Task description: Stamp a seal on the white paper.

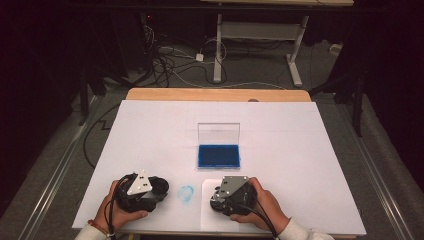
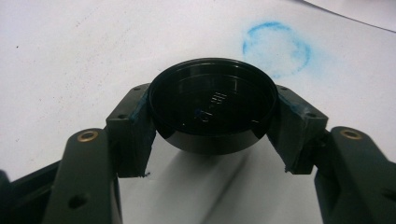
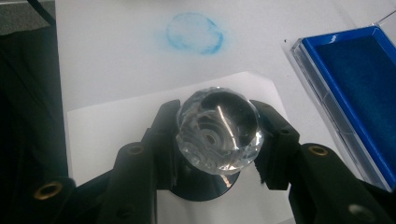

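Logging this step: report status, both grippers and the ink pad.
Left gripper shut on black round cap. Right gripper shut on clear faceted stamp. Blue ink pad open, path unobstructed.

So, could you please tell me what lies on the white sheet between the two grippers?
In the high view, a smudged blue ink ring marks the sheet between the left gripper and the right gripper.

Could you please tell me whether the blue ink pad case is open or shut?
Open: the clear plastic lid stands upright behind the blue ink pad case, leaving its blue pad uncovered.
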Demonstrator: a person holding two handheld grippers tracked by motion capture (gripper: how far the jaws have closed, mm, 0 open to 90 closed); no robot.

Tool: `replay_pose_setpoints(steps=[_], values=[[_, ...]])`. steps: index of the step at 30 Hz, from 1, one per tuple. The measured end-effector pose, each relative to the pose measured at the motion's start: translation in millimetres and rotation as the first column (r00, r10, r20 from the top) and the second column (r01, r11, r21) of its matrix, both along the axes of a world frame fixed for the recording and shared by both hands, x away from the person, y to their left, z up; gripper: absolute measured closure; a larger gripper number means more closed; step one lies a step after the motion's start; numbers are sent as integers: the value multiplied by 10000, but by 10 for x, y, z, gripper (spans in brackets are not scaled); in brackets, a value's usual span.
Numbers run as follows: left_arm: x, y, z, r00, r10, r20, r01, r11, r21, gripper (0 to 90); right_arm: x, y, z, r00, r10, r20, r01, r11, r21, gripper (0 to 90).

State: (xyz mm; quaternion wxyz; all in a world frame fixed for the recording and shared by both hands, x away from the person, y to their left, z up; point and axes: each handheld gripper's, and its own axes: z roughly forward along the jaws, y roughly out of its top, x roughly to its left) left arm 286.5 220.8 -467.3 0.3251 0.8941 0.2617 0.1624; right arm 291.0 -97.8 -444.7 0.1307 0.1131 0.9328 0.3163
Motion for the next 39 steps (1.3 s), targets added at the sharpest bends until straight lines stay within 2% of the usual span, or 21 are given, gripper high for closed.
replay_pose_setpoints(steps=[8,17,24,31,34,39], values=[[2,-8,2,10000,4,13,-4,10000,27,366,9,13,-5,9998,-161,-100,162,9998,143,573],[-2,2,3,10000,-6,-1,6,10000,8,366,-27,-15,-11,9998,-153,84,153,9999,34,573],[-5,11,6,10000,7,15,-7,10000,-9,366,17,-30,-10,9995,-233,-218,238,9994,238,574],[-2,-7,2,10000,-11,4,11,10000,34,366,11,-1,-15,9996,-253,-133,256,9994,229,573],[0,-7,0,10000,1,-11,-1,10000,35,366,-11,6,-15,9998,-167,64,166,9998,73,573],[1,-9,-4,10000,-33,-37,33,10000,69,366,-32,15,-10,9997,-221,114,222,9997,-80,573]])
